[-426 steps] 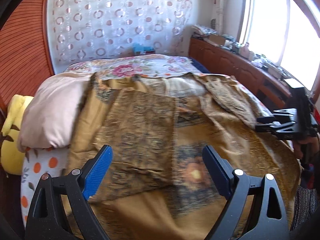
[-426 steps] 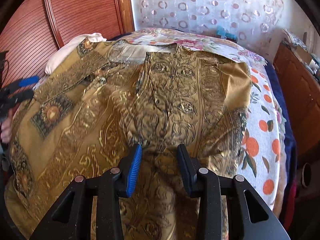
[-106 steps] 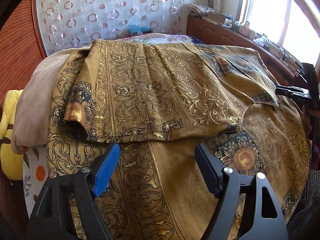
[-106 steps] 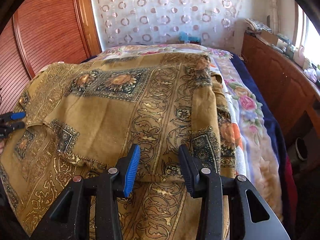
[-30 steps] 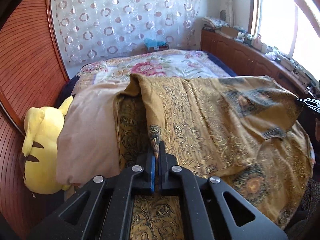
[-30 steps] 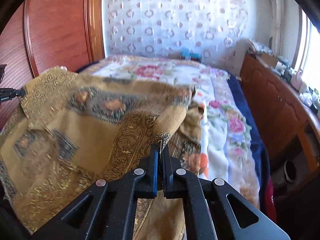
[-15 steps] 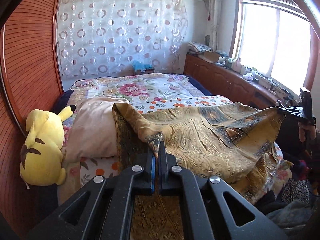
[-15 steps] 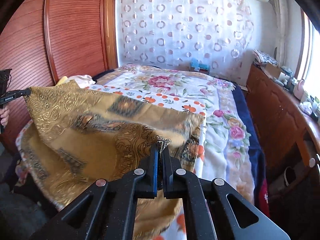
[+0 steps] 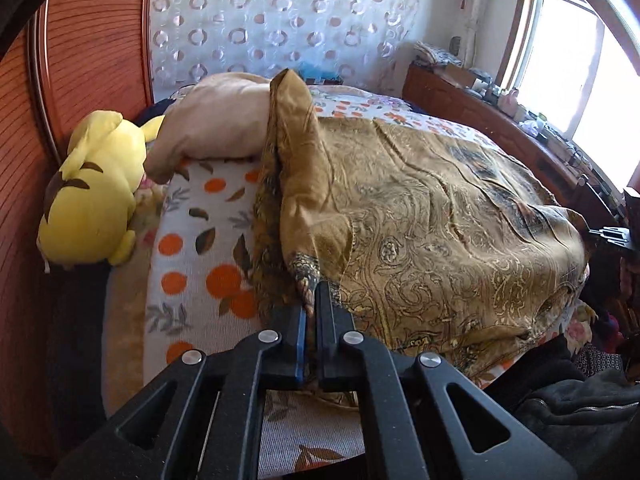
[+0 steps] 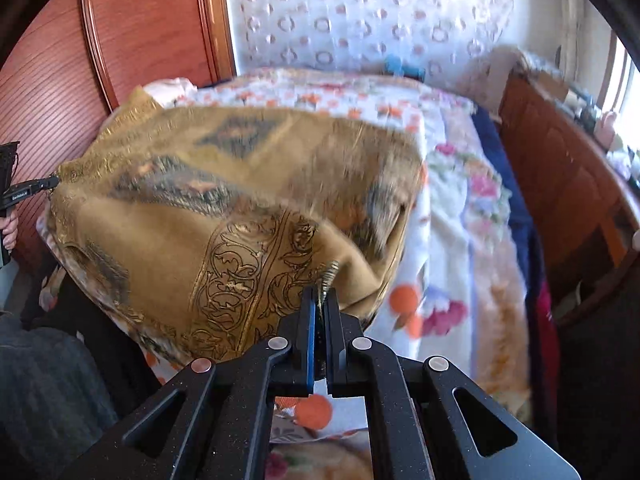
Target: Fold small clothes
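A gold-brown patterned cloth lies doubled over the near part of the bed, one end running up onto a beige pillow. My left gripper is shut on the cloth's near left corner. In the right wrist view the same cloth bulges between both hands, and my right gripper is shut on its near right corner. The other gripper shows at the far left edge there, pinching the opposite corner; the right gripper shows at the right edge of the left wrist view.
A yellow plush toy lies by the red wooden headboard. The bed sheet has orange dots; a floral blanket covers the far side. A wooden cabinet with clutter runs under the window. Dark clothing sits near right.
Both grippers have pulled the cloth toward the near edge of the bed and lowered it. The cloth has gone from hanging stretched in the air to lying on the bed.
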